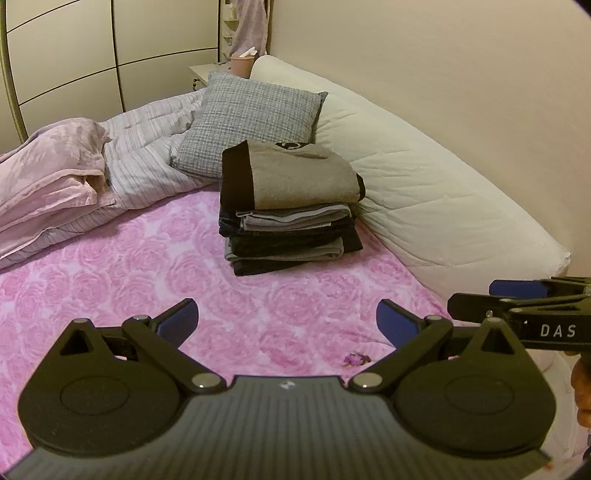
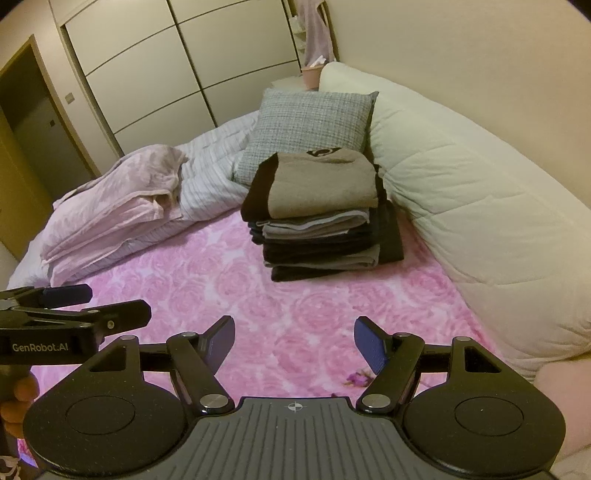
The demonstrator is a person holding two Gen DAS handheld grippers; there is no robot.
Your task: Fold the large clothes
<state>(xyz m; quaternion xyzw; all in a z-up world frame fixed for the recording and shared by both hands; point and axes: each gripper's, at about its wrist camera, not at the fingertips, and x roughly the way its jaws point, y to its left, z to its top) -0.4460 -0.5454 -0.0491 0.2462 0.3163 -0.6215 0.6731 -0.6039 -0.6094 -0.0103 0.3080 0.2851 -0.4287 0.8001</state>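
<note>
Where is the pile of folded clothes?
The pile of folded clothes sits on the pink bedspread, just before the grey pillow, beside the cream bolster.

The stack of folded clothes [image 1: 290, 206] is hiding the grey cushion's [image 1: 247, 122] lower corner; a hanging pink garment [image 2: 314, 33] is running off the top edge.

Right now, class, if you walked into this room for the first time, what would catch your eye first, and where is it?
The stack of folded clothes stands out, dark and grey against the pink rose bedspread, with a tan garment on top. Behind it a grey pillow leans, and a cream mattress runs along the wall. In front, the left gripper and right gripper are both open, holding nothing.
</note>
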